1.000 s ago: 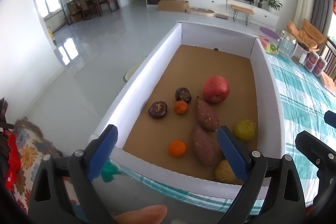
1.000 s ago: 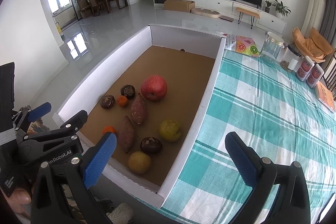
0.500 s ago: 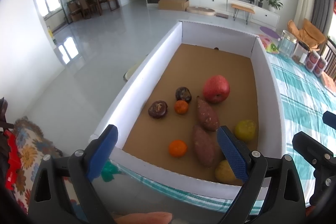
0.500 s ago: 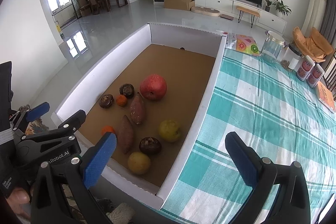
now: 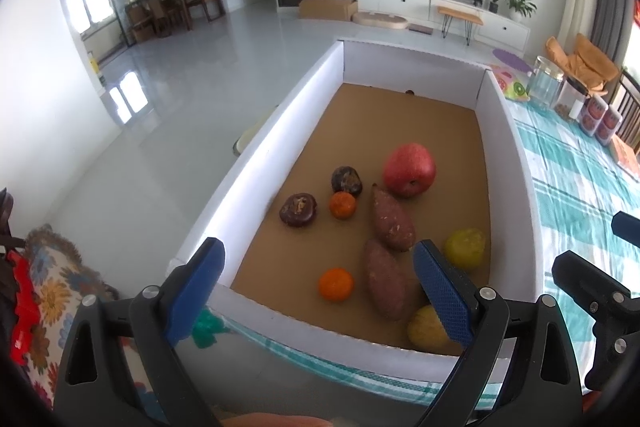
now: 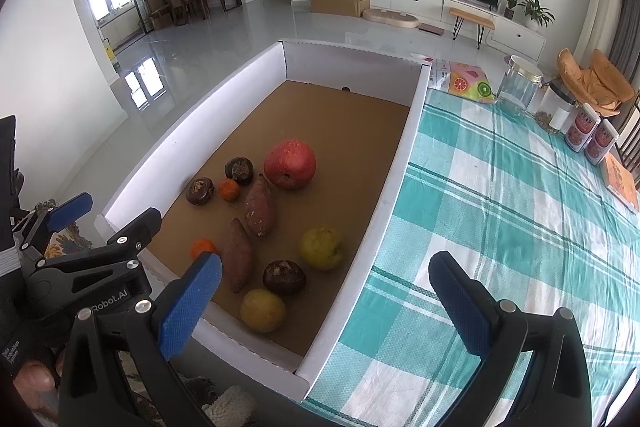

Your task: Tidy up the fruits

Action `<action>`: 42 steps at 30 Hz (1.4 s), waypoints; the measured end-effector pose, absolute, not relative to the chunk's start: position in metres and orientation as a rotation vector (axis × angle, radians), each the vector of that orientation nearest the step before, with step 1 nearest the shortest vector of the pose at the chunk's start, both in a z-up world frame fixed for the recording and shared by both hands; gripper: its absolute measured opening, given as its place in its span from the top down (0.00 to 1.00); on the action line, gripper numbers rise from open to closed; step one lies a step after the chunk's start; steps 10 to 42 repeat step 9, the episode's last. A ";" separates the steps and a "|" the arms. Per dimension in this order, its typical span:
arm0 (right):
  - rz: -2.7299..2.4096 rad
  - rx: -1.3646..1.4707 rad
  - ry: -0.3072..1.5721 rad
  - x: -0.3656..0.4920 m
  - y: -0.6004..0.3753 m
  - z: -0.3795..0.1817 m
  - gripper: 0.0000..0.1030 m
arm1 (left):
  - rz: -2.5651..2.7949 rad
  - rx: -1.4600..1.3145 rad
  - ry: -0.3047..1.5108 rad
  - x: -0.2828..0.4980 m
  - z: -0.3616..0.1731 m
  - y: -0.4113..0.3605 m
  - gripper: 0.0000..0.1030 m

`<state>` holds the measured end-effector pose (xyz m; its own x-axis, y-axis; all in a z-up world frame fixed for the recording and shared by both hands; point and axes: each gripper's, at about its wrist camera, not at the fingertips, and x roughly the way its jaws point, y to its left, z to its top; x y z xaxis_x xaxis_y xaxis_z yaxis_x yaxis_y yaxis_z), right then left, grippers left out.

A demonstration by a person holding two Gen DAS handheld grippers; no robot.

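Note:
A white-walled cardboard box (image 5: 504,131) (image 6: 396,163) holds loose fruit: a red apple (image 5: 409,169) (image 6: 289,164), two sweet potatoes (image 5: 393,220) (image 6: 237,253), two small oranges (image 5: 335,283) (image 6: 229,189), dark round fruits (image 5: 298,209) (image 6: 284,277) and yellow fruits (image 5: 465,248) (image 6: 321,247). My left gripper (image 5: 318,297) is open and empty, above the box's near wall. My right gripper (image 6: 326,303) is open and empty, above the box's near right corner.
A teal checked tablecloth (image 6: 500,227) covers the table right of the box. Glass jars (image 6: 518,85), two cans (image 6: 592,139) and a fruit-print packet (image 6: 466,81) stand at its far side. A flowered cushion (image 5: 48,291) lies below left.
Both grippers have edged slightly forward and down toward the box. Both stay open; the fruit has not moved.

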<state>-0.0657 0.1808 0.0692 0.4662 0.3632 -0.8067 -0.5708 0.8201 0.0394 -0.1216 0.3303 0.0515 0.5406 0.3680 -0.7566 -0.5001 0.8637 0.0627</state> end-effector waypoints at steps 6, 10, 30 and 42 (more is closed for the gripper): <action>0.584 -0.248 0.925 -0.065 0.181 0.068 0.00 | 0.507 -0.186 0.855 -0.123 0.052 0.331 0.06; 0.584 -0.248 0.925 -0.066 0.182 0.068 0.00 | 0.510 -0.178 0.853 -0.124 0.052 0.329 0.06; 0.584 -0.248 0.925 -0.066 0.182 0.068 0.00 | 0.510 -0.178 0.853 -0.124 0.052 0.329 0.06; 0.584 -0.248 0.925 -0.066 0.182 0.068 0.00 | 0.510 -0.178 0.853 -0.124 0.052 0.329 0.06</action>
